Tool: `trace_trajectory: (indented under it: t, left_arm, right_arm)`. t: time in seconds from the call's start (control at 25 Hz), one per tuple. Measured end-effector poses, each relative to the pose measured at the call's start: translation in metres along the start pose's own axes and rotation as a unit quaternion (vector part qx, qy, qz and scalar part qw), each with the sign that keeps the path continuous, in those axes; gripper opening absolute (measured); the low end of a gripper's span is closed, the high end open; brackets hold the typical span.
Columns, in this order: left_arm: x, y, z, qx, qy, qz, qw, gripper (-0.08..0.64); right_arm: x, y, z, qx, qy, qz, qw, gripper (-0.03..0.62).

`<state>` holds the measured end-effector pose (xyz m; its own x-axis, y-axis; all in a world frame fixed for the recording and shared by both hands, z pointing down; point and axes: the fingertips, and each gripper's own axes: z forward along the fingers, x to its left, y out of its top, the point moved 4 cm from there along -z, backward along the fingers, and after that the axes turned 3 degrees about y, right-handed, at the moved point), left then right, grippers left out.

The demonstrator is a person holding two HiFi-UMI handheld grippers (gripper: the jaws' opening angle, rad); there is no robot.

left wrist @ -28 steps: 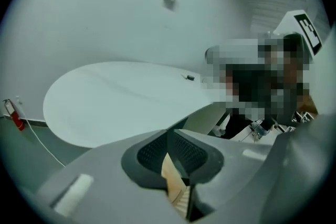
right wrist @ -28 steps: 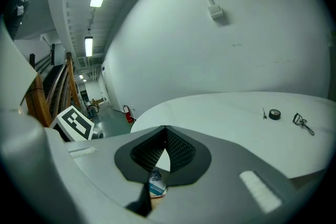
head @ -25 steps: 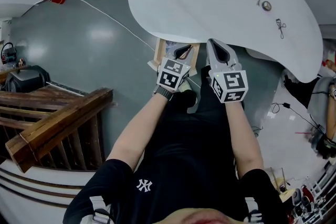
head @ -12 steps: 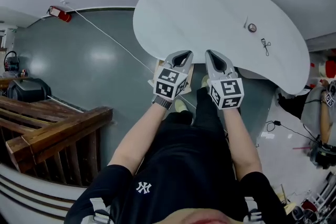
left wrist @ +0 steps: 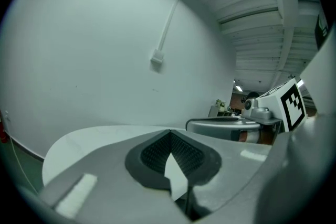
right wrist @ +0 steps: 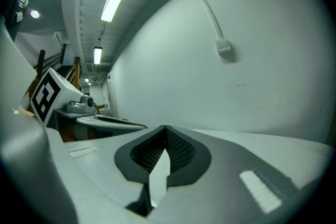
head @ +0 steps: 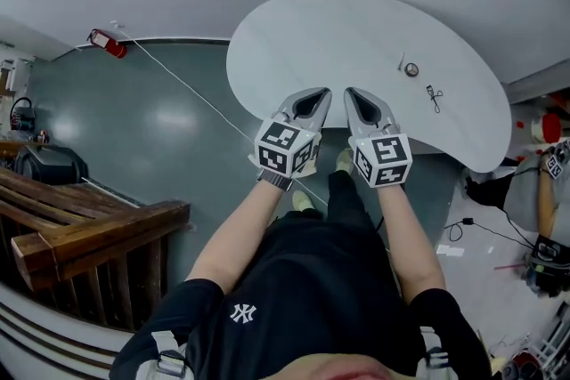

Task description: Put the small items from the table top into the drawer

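White table (head: 312,40) carries small round item (head: 411,68), seen from head view only; left tongs (head: 321,95), right tongs (head: 353,95) pressed together, empty.

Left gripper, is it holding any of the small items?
No, the left gripper is shut, its tips touching with nothing between them.

White kidney-shaped table top (head: 338,40), bearing: small round item (head: 411,68); thin dark item (head: 435,97) near it, toward right end.

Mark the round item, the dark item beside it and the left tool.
round item (head: 411,68): head view, its centre
dark item (head: 435,98): head view, its middle
left tool (head: 321,93): head view, between its tips
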<state>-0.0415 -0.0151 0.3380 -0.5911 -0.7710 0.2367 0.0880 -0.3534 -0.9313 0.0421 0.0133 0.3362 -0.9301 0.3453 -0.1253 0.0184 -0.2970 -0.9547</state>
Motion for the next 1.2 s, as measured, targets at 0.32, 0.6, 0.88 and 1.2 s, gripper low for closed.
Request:
trace_trajectory:
  t: [0.32,0.6,0.88,1.2]
  left_arm:
    - [-0.015,0.041,0.011,-0.037,-0.014,0.006,0.9992,0.000]
    - [-0.015,0.047,0.021,-0.048,-0.004,0.002,0.9988,0.000]
    - [-0.018,0.039,0.047,-0.036,-0.006,-0.003,0.9993,0.000]
    - [-0.027,0.030,0.096,-0.016,-0.022,-0.005,0.9996,0.000]
  right_arm:
    - [-0.015,0.028,-0.003,-0.023,0.002,0.005,1.000,0.023]
    - [-0.025,0.030,-0.003,-0.016,-0.003,-0.008,1.000,0.023]
    - [-0.050,0.020,-0.004,-0.008,-0.019,0.000,1.000,0.023]
    - [-0.097,0.006,-0.005,0.001,-0.043,0.018,0.999,0.023]
